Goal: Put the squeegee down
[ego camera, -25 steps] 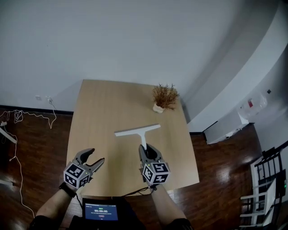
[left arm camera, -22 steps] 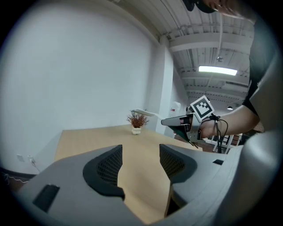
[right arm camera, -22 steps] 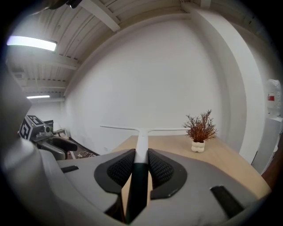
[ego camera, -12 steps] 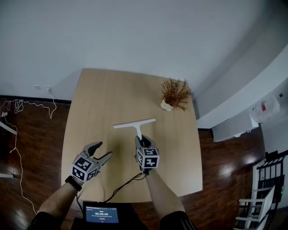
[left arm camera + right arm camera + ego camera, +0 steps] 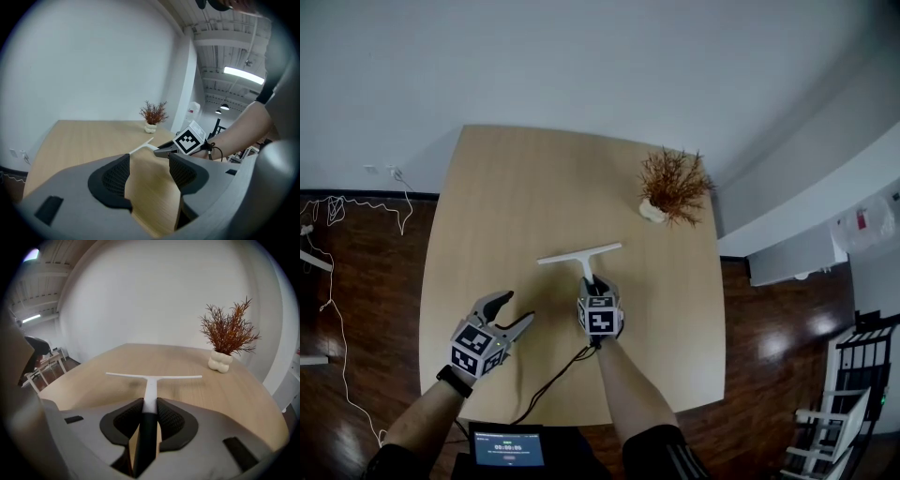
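Closest to me, a small lit screen (image 5: 508,448) sits at the near edge of the counter (image 5: 506,206), and a dark cable (image 5: 553,380) runs from there up toward my right hand. My left gripper (image 5: 516,309) hovers over the near left part of the counter with its fingers (image 5: 112,180) spread apart; only bare wood shows between them. Just to its right, my right gripper (image 5: 597,286) points away from me, and its fingers (image 5: 127,420) are pinching the handle of the squeegee (image 5: 579,255). They clamp it where the dark grip meets the white stem. The stem reaches forward from the fingers to a long white blade that lies crosswise, roughly in the middle of the counter. The blade sits very low over the wood with a faint shadow under it, and I cannot tell whether it touches. Further on, toward the far right corner and well apart from the squeegee, a reddish-brown dried plant (image 5: 673,183) stands upright in a small white pot (image 5: 220,362). Beyond the counter's far edge is a plain pale wall (image 5: 600,66), with dark wooden floor (image 5: 356,281) on either side.
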Demonstrator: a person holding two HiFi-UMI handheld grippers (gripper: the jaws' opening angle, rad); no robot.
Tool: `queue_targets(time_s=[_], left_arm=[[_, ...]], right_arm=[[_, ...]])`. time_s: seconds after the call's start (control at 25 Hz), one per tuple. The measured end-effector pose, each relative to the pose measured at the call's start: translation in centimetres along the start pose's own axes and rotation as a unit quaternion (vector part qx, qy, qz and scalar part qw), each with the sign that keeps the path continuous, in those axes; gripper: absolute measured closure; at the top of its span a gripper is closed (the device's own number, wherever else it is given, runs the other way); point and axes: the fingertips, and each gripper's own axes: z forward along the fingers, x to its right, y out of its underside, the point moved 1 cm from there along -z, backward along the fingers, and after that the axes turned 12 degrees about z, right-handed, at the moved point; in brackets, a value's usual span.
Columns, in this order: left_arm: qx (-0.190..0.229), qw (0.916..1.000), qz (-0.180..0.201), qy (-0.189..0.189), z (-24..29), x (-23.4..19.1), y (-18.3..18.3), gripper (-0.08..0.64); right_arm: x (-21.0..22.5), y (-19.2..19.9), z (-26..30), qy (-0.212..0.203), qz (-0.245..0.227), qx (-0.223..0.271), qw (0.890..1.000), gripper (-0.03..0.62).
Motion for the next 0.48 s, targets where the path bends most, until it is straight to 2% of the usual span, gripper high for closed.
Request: queue_targets(time_s=[0.24,0.48], left_arm=[[-0.006,1.0,-0.001,0.003,0.9,0.3,0.5,0.29],[-0.011,0.9999,-0.003,0.006,1.2,0.6,0.4,0.29]], right_arm=[[0.1,1.7,1.3,-0.004,-0.001,-0.026,1.0,0.482],[0.2,2.5,1.5,-0.009,0.005,-0.032,0.999,0.482]])
